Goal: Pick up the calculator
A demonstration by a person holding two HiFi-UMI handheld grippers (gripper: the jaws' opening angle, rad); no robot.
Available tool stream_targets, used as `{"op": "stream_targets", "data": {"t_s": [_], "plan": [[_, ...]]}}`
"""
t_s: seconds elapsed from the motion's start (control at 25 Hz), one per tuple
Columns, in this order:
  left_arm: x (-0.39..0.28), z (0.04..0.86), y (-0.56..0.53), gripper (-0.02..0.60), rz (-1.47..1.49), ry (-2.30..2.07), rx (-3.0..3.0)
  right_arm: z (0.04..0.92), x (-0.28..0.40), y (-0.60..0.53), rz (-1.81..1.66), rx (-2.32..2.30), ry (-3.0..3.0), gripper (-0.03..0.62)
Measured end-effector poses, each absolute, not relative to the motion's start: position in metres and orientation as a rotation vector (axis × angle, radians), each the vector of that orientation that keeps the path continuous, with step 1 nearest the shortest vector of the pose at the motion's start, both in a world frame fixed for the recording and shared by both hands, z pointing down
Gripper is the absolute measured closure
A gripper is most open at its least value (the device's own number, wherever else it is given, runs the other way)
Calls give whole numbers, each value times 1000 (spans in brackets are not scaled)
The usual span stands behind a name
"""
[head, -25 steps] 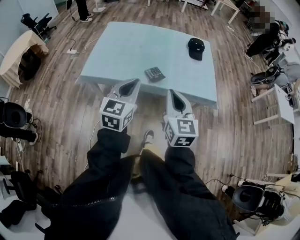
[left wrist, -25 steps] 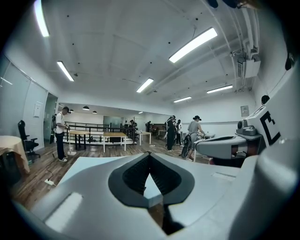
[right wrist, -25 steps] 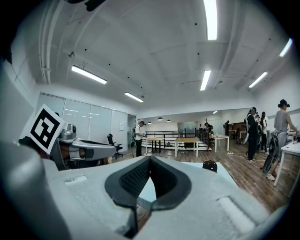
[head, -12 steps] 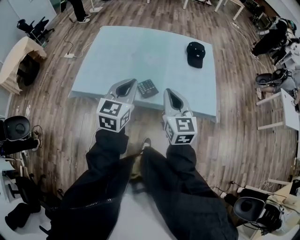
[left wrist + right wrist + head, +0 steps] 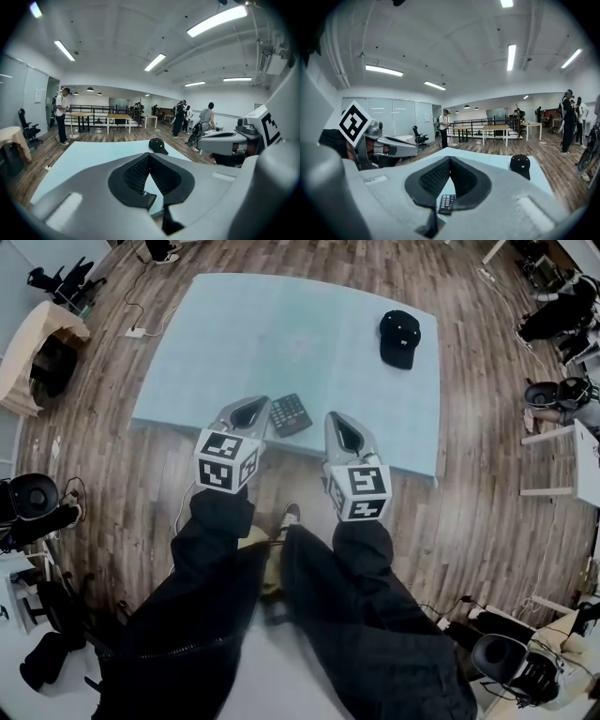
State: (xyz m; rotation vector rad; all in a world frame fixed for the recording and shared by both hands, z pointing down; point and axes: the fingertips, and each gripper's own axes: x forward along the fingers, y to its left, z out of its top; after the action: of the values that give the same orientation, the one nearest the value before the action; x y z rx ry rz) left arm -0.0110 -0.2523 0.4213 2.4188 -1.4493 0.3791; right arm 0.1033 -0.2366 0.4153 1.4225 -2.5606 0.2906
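Note:
The dark calculator lies flat near the front edge of the light blue table. In the head view it sits just beyond and between my two grippers. My left gripper is shut and empty, its tip over the table edge just left of the calculator. My right gripper is also shut and empty, a little right of it. In the right gripper view the calculator shows through the hollow behind the closed jaws. The left gripper view has its jaws closed, and the calculator is hidden there.
A black cap lies at the table's far right, also seen as the cap and the cap. Wood floor surrounds the table. Chairs and gear stand at the left; several people and desks are far back.
Both grippers have advanced toward the table and sunk a little. The table edge and calculator are nearer, with the calculator now right between the two tips. Jaws stayed shut.

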Motion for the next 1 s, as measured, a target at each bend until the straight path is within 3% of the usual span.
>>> {"op": "stream_targets", "data": {"t_s": [1.0], "plan": [[-18, 653, -256, 584, 430, -1054, 1897, 580, 72, -274, 590, 1281, -2231, 592]]}}
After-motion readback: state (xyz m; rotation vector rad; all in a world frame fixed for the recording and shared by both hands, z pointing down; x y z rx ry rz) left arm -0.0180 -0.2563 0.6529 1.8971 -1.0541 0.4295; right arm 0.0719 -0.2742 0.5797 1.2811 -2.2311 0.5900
